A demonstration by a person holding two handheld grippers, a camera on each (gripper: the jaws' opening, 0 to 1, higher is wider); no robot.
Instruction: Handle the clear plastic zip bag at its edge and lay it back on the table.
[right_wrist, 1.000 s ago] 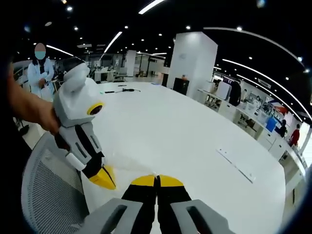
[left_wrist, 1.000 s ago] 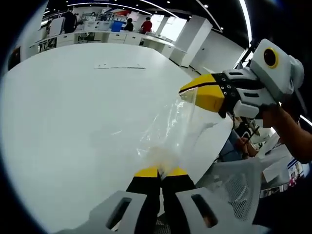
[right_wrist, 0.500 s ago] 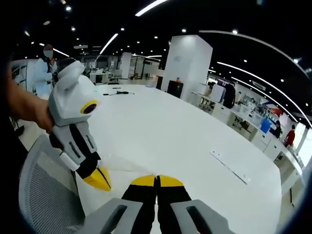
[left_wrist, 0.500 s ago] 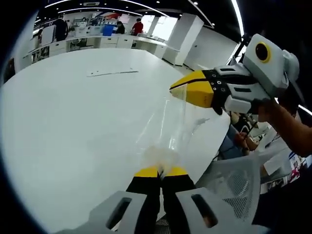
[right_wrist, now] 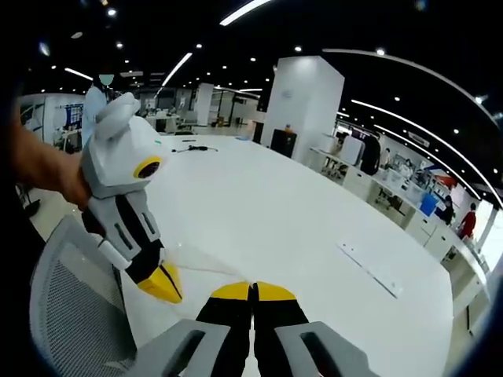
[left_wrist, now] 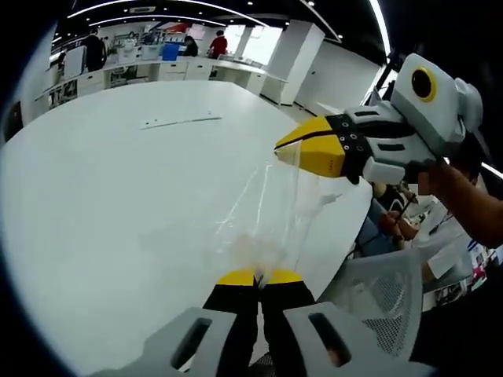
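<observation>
Jaws of left gripper [left_wrist: 259, 276] and right gripper [left_wrist: 292, 147] both clamped on zip bag [left_wrist: 271, 212] edges (stretched, aloft); laying on white surface [left_wrist: 118, 181] remains.

Clear plastic zip bag [left_wrist: 271, 212], crinkled, stretched taut above the table

The zip bag [left_wrist: 271, 212] is clear; the desk [left_wrist: 118, 196] is white; both grippers' fingers [left_wrist: 314, 145] are yellow-tipped on black; the chair [right_wrist: 71, 314] is grey mesh.
</observation>
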